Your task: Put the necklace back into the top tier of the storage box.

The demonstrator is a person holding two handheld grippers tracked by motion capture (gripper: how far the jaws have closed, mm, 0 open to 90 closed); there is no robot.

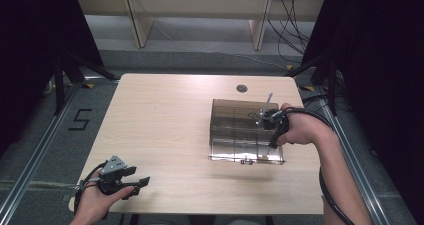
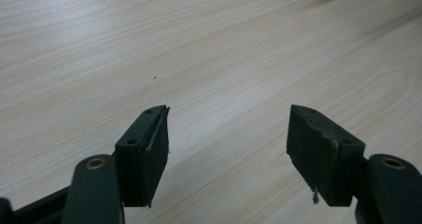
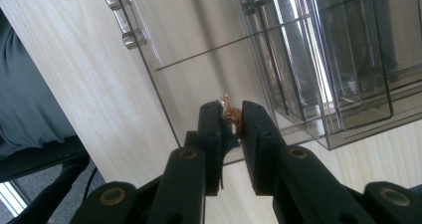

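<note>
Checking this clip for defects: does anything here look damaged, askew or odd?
One small thing: the left gripper hangs open over the bare table, and its pads look worn, with a frayed bit at one lower edge. The right gripper pinches a small coppery piece above the clear box.

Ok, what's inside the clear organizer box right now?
The clear organizer box shows only bare dividers, with the wooden table visible through its compartments. The right hand-held gripper pinches a small coppery piece above it. The person's hand covers its far right corner.

left tool (image 2: 226, 149) jaws wide apart | right tool (image 3: 233, 122) jaws clamped
</note>
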